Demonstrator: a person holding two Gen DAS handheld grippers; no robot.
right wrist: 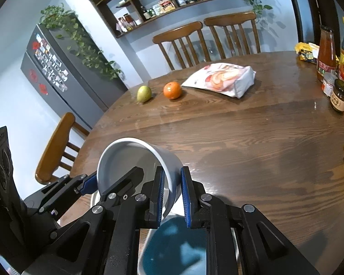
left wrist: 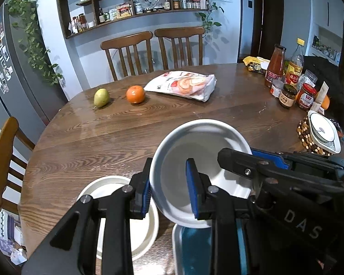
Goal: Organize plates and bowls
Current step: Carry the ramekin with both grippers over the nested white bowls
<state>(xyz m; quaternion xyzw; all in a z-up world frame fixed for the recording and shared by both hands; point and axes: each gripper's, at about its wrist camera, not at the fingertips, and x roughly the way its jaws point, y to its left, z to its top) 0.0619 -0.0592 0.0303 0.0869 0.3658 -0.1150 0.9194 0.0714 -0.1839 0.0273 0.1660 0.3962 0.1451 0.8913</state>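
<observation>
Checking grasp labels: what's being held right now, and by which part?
Both grippers, left gripper and right gripper, clamp the white bowl by opposite sides of its rim wall.

A round wooden table bears a pear and orange at eleven o'clock, a food bag at twelve (flat), jars at two.

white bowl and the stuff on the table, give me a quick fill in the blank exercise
The white bowl is gripped by ____ grippers at once.
The fruit left of the orange is a ____.
The left gripper has one pad inside the bowl and one ____ it.
The table is made of ____.

Missing words: two; pear; outside; wood
</observation>
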